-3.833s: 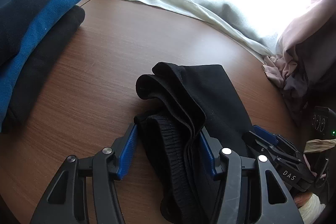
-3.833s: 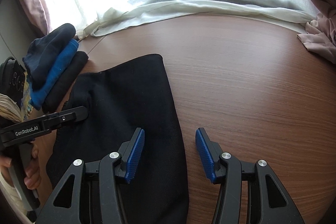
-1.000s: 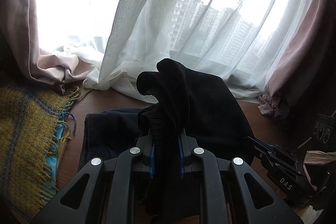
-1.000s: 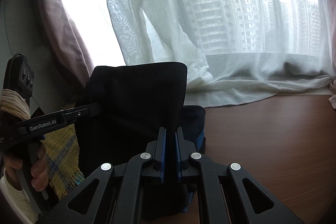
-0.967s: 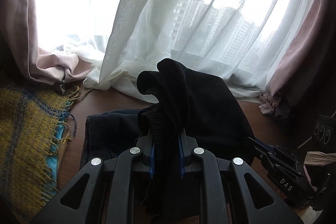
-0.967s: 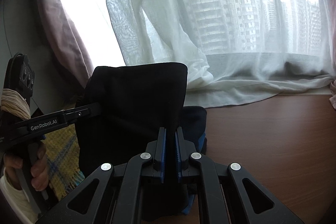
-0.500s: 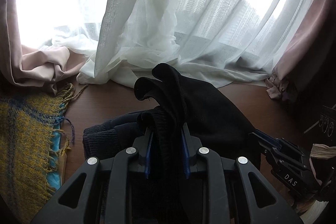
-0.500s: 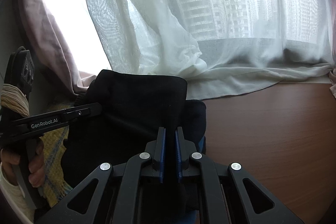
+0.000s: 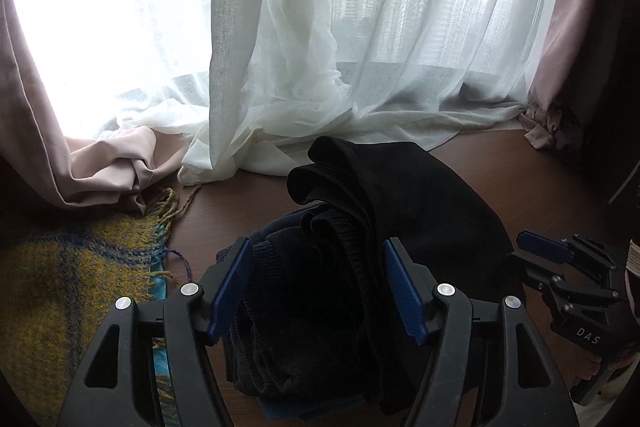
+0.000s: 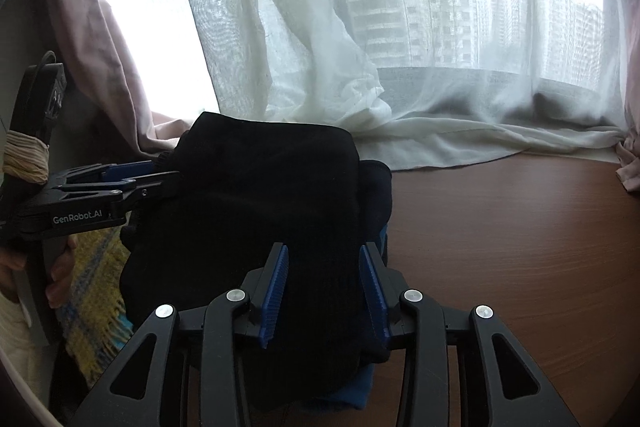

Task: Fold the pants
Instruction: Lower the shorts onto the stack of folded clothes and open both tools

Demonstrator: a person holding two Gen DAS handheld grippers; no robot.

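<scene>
I'm opening both the left claw [image 9: 316, 287] and right claw [image 10: 323, 289], jaws clear of the folded pants [image 10: 256, 211] so they rest on the stack of clothes [image 9: 276, 259] at lower centre.

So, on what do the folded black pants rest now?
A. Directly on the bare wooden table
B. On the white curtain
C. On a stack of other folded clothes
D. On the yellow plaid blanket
C: the black pants lie on a stack of folded clothes, whose dark and blue layers show under them, beside the yellow plaid blanket.
</scene>
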